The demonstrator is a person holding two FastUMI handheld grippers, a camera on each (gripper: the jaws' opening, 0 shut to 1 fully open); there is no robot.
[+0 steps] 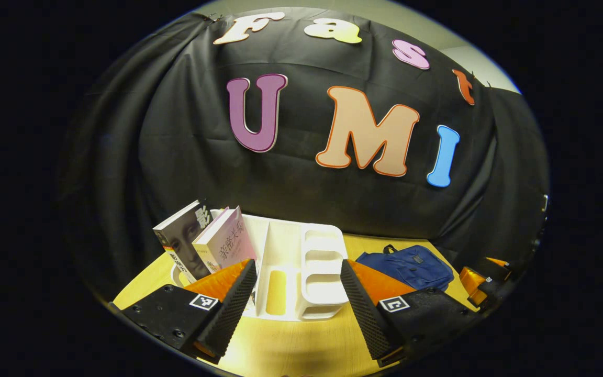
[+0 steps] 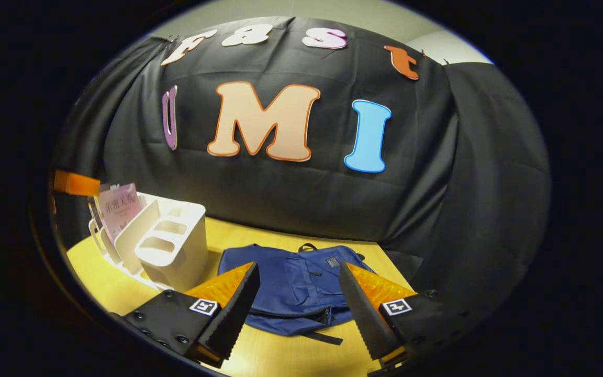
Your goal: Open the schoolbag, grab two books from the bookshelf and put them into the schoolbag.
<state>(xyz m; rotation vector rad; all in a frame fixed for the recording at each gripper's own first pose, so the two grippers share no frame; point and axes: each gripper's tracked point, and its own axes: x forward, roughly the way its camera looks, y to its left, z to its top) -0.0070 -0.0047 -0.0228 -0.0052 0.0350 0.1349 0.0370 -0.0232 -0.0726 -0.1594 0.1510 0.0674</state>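
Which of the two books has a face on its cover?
The dark book, leaning at the outer end of the white bookshelf. The pink book beside it shows only writing.

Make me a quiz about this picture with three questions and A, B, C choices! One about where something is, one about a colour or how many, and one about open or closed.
1. Where is the schoolbag?
A. Lying flat on the table
B. Hanging on the wall
C. Inside the bookshelf

2. How many books stand in the white bookshelf?
A. None
B. Two
C. Five

3. How are the right gripper and its fingers?
A. Shut on a book
B. Shut on the bag strap
C. Open, holding nothing

Answers:
1. A: the blue bag lies flat on the yellow tabletop, beside the shelf.
2. B: the left gripper view shows a portrait-cover book and a pink book leaning together at one end of the shelf.
3. C: the fingers stand wide apart in front of the bag, with nothing between them.
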